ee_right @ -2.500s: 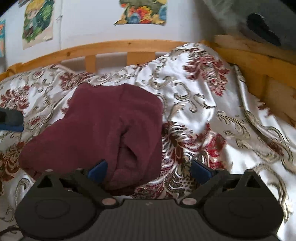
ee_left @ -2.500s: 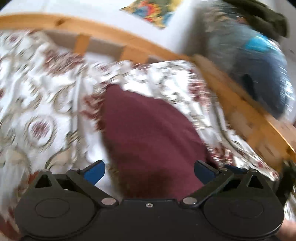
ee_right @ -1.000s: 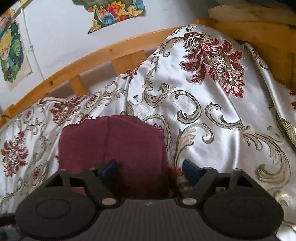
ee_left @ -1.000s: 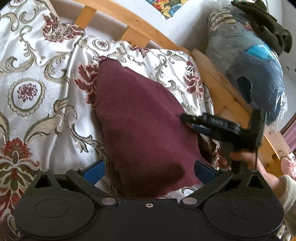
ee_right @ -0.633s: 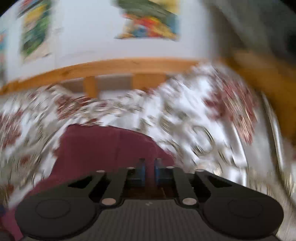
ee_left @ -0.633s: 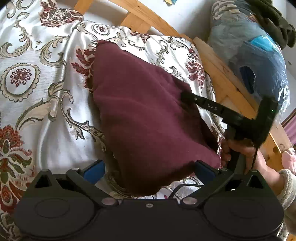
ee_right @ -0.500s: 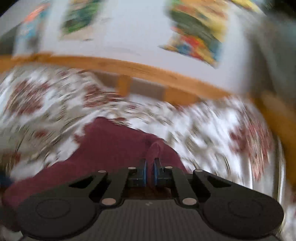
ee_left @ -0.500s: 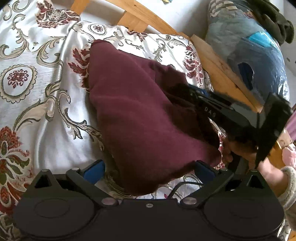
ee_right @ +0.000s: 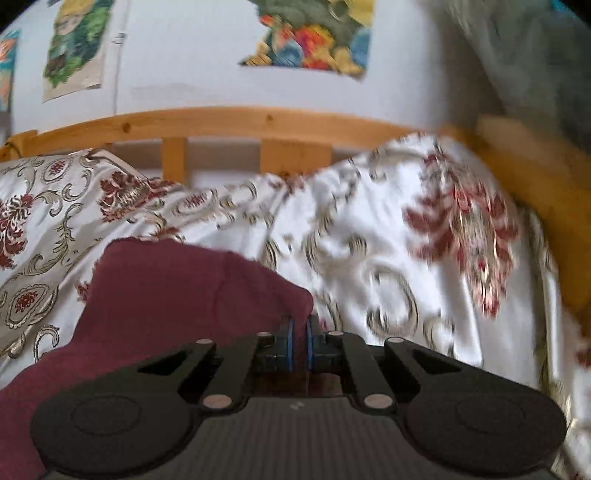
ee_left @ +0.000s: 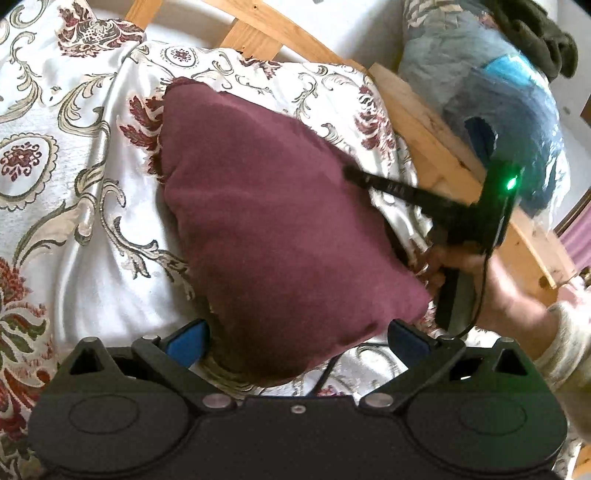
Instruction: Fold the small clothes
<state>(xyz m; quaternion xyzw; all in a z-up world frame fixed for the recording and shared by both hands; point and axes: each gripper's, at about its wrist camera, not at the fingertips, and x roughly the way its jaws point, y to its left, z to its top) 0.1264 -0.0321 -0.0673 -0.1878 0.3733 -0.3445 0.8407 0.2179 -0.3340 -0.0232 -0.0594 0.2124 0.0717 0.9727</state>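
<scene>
Right wrist view, though blurred, shows the right gripper [ee_right: 299, 341] apparently pinched on the maroon garment [ee_right: 177, 291]'s edge, so carry it across low while the left gripper [ee_left: 295, 341], spread wide and holding nothing, steadies the near end.

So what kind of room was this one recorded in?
Most likely a bedroom, perhaps a child's: a wooden bed frame around a floral satin bedspread, colourful cartoon posters on the wall, and a maroon garment lying on the bed.

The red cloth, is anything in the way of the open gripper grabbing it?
Nothing visible. The maroon cloth already lies between the left gripper's open jaws on the bedspread; the right gripper pinches its far edge.
</scene>
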